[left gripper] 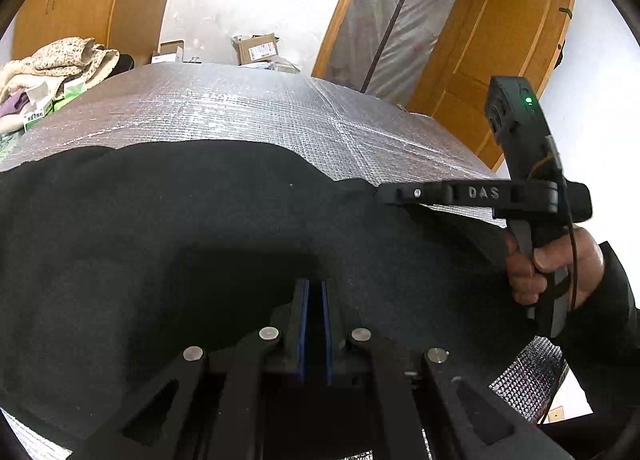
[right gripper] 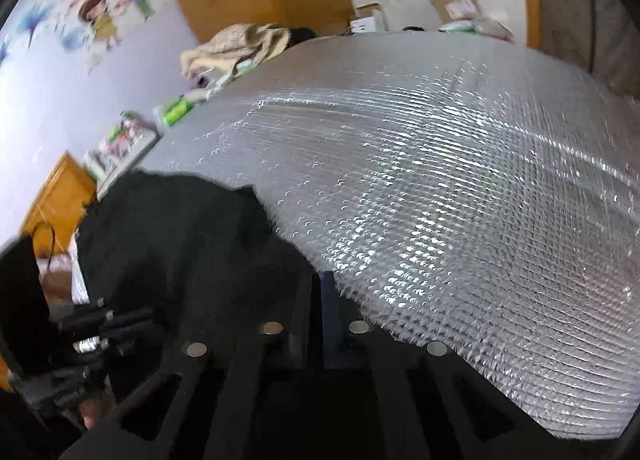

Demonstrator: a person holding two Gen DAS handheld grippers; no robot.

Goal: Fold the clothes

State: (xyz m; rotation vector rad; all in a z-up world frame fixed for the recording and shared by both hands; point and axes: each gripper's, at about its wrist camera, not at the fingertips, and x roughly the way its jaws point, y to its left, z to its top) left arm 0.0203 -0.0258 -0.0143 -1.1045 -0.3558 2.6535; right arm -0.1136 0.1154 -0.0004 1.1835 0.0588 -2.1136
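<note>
Noted black garment [left gripper: 160, 220] spread wide over silver quilted foil mat [left gripper: 240, 108], covering near half of it; far half bare. Far hem ran in a loose curve, pulled to a point at the right.

Found right gripper [left gripper: 380, 194] side-on in left wrist view, fingers together and pinching that pointed corner at the far right edge; right hand [left gripper: 552, 264] wrapped on the grip. Saw same corner only as dark blur in right wrist view, so pinch read from the left camera alone.

Found left gripper [left gripper: 316, 300] low over the middle of the cloth, blue pads [left gripper: 303, 320] drawn nearly together, a dark strip between. Could not tell whether that strip was cloth or shadow.

Handling, judged: matte, fuzzy knit or fleece by the look; soft, limp, no stiffness at all; moderate weight, likely to sag between two holds. Not slippery against rubber pads, though possibly prone to sliding on foil. Not fragile. Best taken at hems and corners, single layer, both holds on one edge and kept level to prevent bunching. Mid-panel pinches likely to gather extra layers.

Fit either a spreading-out stage or a fold under way; could not separate the two.

Left aside: beige clothing heap [left gripper: 60, 60] and cardboard box [left gripper: 258, 48] beyond the mat.
</note>
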